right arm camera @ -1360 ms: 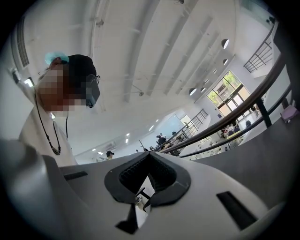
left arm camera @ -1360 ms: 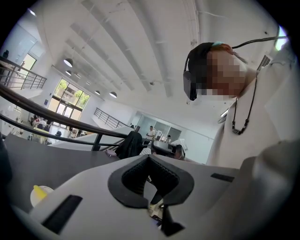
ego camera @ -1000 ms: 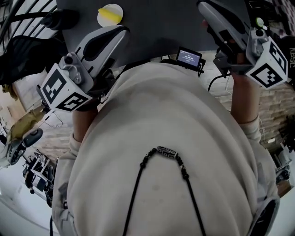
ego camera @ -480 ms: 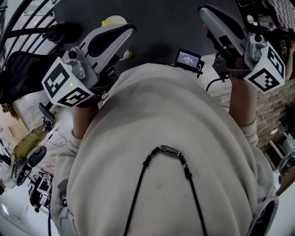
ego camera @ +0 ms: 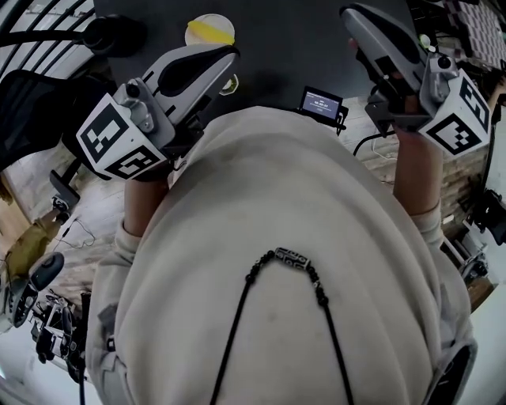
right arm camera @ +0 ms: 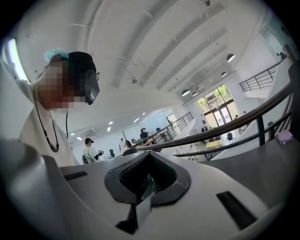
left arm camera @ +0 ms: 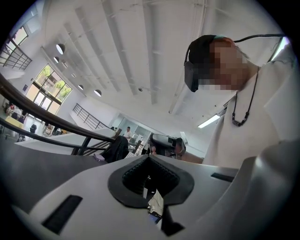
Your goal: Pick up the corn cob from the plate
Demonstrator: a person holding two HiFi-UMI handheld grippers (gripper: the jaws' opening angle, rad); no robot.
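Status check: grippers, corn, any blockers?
Left gripper and right gripper both shut, empty. Corn cob lying on plate, untouched, on black table. No blocker visible in head view.

Corn cob (ego camera: 212,33) on plate (ego camera: 210,18), on table (ego camera: 277,47), seemingly just beyond left gripper (ego camera: 225,67).

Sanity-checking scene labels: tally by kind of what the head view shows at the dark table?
grippers: 2, left gripper and right gripper
plate: 1
corn cob: 1, on the plate
small screen device: 1
total: 5
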